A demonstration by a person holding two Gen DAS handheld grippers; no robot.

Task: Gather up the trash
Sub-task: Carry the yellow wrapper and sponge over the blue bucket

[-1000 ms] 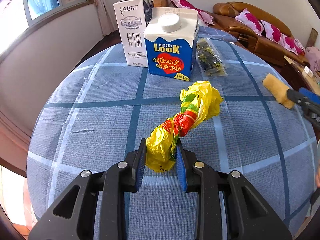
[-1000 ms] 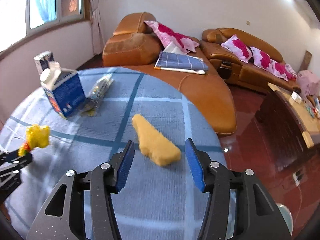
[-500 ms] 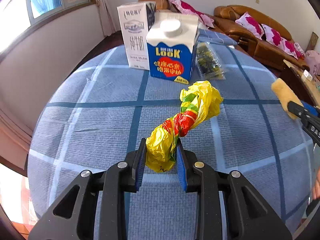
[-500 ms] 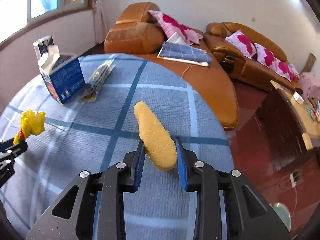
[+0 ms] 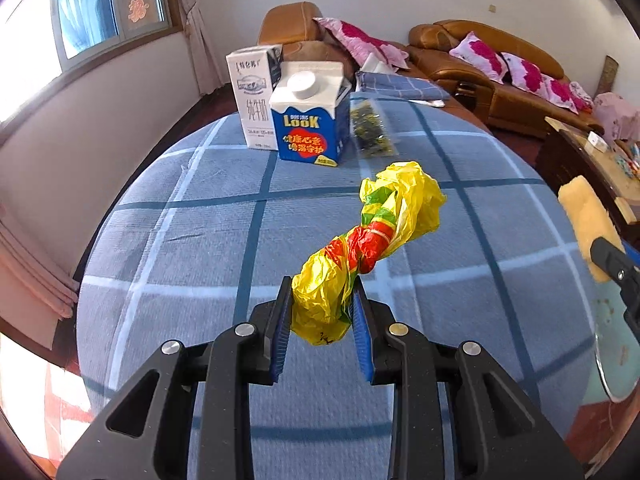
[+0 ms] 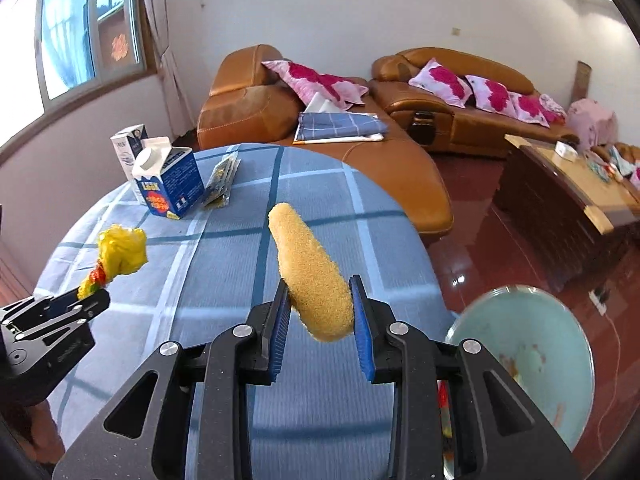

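- Now my left gripper (image 5: 322,308) has its jaws clamped on the yellow plastic bag (image 5: 372,240), lifted above the blue checked surface (image 5: 180,216) at frame centre.
- Right gripper (image 6: 322,310): jaws just closed, pinching the tan sponge (image 6: 308,268).
- Lower right, a pale bowl (image 6: 532,356), seemingly blurred, sits off the surface.

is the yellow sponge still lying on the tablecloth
No, the yellow sponge is clamped between the pads of the right gripper and held up off the blue checked tablecloth.
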